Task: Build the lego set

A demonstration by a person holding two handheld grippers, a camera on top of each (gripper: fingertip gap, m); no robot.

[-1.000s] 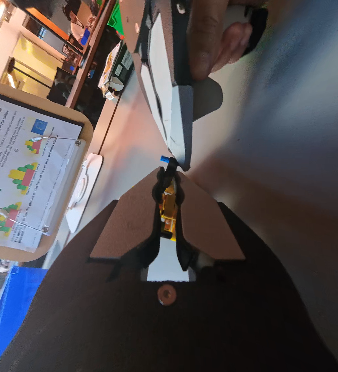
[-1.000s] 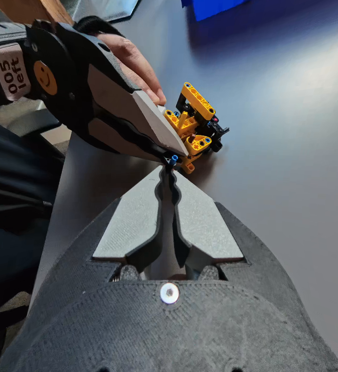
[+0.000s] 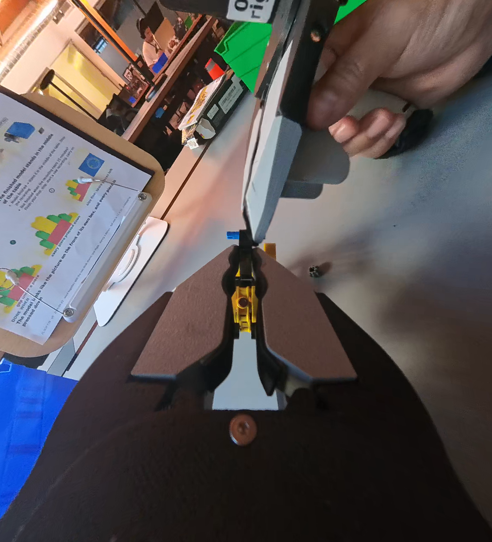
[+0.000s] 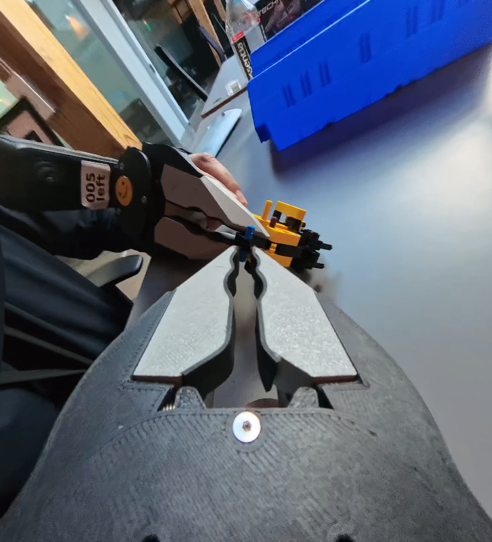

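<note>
My left gripper (image 3: 244, 248) is shut on a yellow and black lego model (image 3: 244, 299), which fills the gap between its fingers. My right gripper (image 4: 243, 252) is shut on a small black part with a blue pin (image 4: 249, 232), held against the near end of the model (image 4: 285, 233). In the left wrist view the right gripper's fingers (image 3: 271, 181) come down from above, and the blue pin (image 3: 232, 234) sticks out left at their tips. In the right wrist view the left gripper's fingers (image 4: 224, 202) reach in from the left, just above the grey table (image 4: 414, 264).
A clipboard with an instruction sheet (image 3: 63, 234) stands on a white base (image 3: 133, 272) to the left. A small black part (image 3: 314, 270) lies loose on the table. A blue bin (image 4: 370, 73) sits behind the model. Green bins (image 3: 244, 50) and a box (image 3: 221, 99) are farther back.
Both grippers have kept their hold. The right wrist view has dropped lower and now sees the model from the side. The model has turned and is gripped deeper between the left fingers.
</note>
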